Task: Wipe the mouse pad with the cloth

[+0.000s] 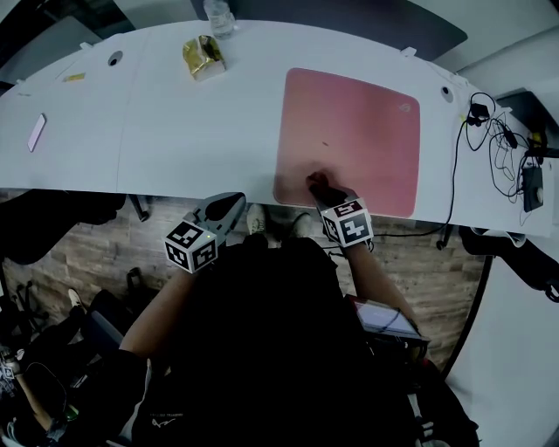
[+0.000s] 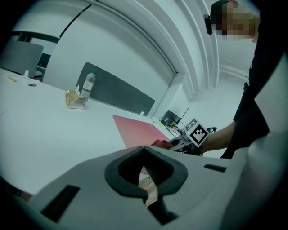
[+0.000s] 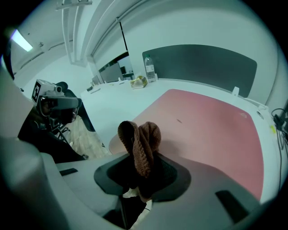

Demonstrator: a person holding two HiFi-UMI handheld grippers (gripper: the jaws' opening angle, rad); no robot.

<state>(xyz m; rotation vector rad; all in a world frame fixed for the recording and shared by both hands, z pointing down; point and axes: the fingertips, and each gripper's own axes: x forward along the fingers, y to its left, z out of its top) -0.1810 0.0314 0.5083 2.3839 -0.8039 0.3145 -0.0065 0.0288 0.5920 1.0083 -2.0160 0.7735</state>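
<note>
With the right gripper [image 3: 140,176] pinching the cloth [image 3: 140,138] on the pad's [image 1: 349,131] near edge, wiping seems just begun; next, press and sweep outward, while the left gripper [image 2: 145,176] idles, closed and empty.

The mouse pad [image 1: 349,140] is open across its whole face, so our right claw [image 1: 325,194], clamped on the cloth [image 1: 317,182] at the pad's near left corner, has room ahead and to the right. Left of the pad we have a wide open stretch of counter [image 1: 175,131]. Only a gold packet [image 1: 203,57] and a bottle [image 1: 218,16] stand there, near the far edge, and a flat pink item [image 1: 37,131] lies far left. Just past the pad's right side, a tangle of cables [image 1: 498,144] crowds the counter's end. A dark divider [image 3: 202,63] closes off the far side. Our left claw [image 1: 229,208], jaws together, hangs off the near edge, apart from the pad.
</note>
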